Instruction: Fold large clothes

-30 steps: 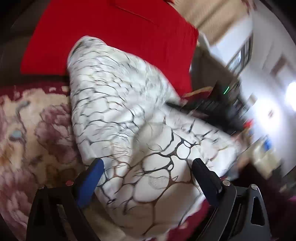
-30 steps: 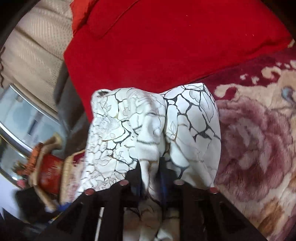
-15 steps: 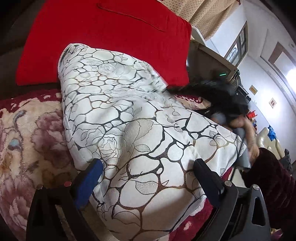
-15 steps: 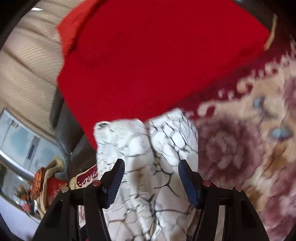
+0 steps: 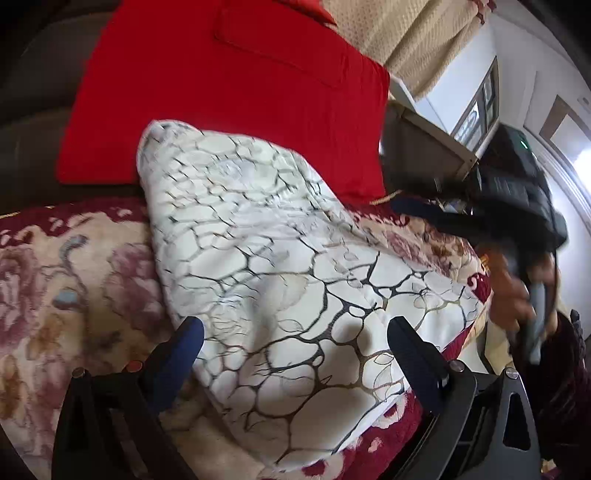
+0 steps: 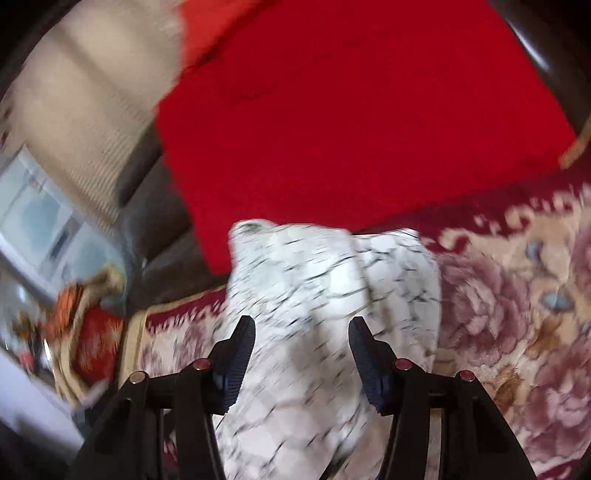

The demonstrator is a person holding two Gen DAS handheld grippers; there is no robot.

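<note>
Left wrist view is showing my left hand-held gripper [image 5: 293, 341] hovering with its jaws standing wide apart over the white garment [image 5: 280, 280] — nothing is being pinched between the blue pads [image 5: 184, 345]. The garment, white with a dark crackle print, is lying folded into a long bundle on the floral blanket [image 5: 55, 295], its far end reaching up against the red cushion [image 5: 229, 99]. A beige curtain [image 5: 399, 33] is hanging beyond the cushion. Off to the right edge of this view my right hand [image 5: 511, 291] is showing, blurred, wrapped around the dark body of the other tool.

From the right wrist camera, my right hand-held gripper [image 6: 301, 341] is sitting above the near end of the same garment [image 6: 325, 280], and its jaws are closing at this moment — the cloth is showing between the fingers [image 6: 240, 343], yet the pads are not pressing on it and a gap is showing on each side. The picture is smeared, so the print is reading only as broken dark strokes. The blanket is spreading to the right of the garment, and the cushion is filling the upper middle.
</note>
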